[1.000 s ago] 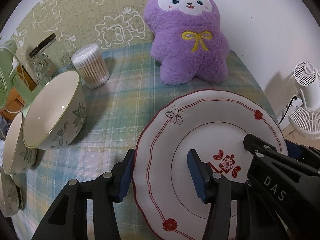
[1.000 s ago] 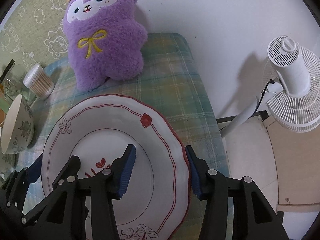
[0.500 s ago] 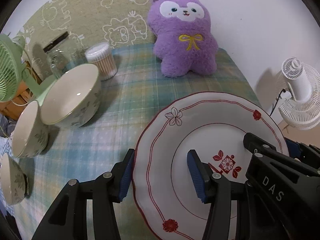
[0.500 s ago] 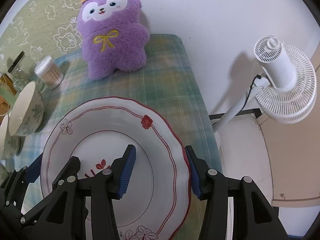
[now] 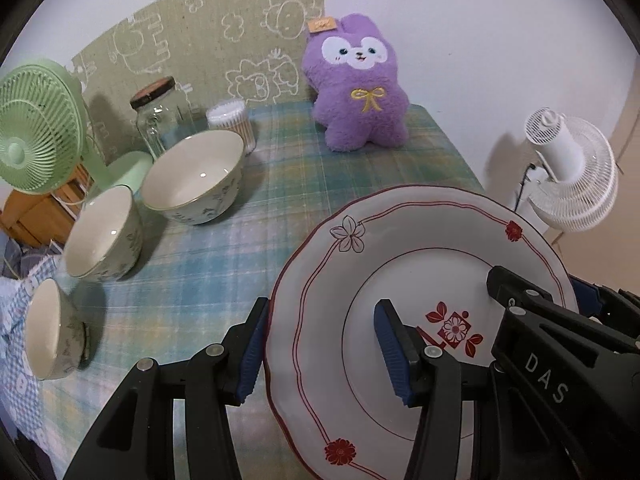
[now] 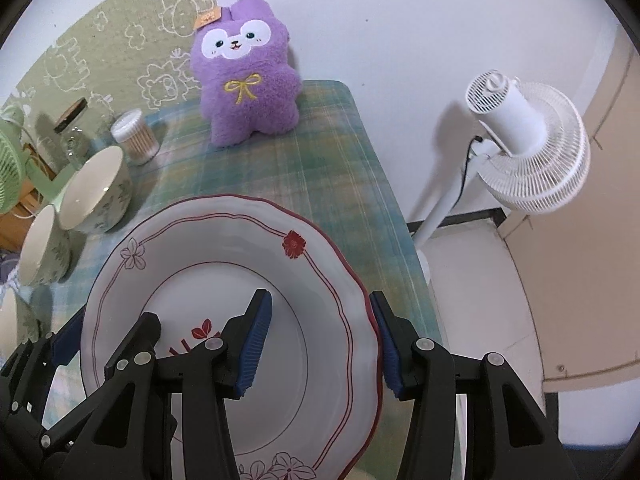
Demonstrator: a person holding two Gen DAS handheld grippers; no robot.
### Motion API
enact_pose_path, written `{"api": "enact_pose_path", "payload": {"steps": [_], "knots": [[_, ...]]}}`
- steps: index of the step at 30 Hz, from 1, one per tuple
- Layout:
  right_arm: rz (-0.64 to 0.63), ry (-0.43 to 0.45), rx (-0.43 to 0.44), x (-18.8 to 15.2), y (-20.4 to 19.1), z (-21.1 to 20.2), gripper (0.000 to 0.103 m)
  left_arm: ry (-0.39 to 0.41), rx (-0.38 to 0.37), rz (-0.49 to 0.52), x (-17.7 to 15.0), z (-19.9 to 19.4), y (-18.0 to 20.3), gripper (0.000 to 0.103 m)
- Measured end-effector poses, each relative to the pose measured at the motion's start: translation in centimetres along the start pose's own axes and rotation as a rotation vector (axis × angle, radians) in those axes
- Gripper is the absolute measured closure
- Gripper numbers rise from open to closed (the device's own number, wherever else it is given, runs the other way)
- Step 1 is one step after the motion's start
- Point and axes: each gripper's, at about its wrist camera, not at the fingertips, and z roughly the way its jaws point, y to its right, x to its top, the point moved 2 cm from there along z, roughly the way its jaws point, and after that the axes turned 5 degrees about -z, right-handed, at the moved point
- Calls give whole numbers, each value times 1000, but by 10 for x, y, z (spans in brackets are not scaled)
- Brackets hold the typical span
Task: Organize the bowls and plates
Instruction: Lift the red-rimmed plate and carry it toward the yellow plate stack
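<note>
The plush toy (image 5: 360,96) stood at the back of the desk (image 5: 304,184), against the wall. Left of the toy sat a tub of cotton swabs (image 5: 234,122), then a glass jar (image 5: 156,116), then a desk fan (image 5: 36,128) at the far left edge. In front of the swabs three bowls ran toward the near left corner — a large bowl (image 5: 196,176), a middle bowl (image 5: 102,234), a small bowl (image 5: 50,330). The plate (image 5: 400,280) was well in front of the toy, toward the right edge. A standing fan (image 6: 520,140) stood beyond that edge — off the desk.
</note>
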Motion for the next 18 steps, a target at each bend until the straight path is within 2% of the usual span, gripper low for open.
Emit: {"api": "enact_pose_path", "payload": {"steps": [11, 18], "knots": [[48, 33, -27, -51, -3, -57, 50, 29, -41, 35, -40, -52, -6, 50], [66, 34, -63, -94, -3, -73, 50, 6, -75, 59, -76, -62, -5, 50]]}}
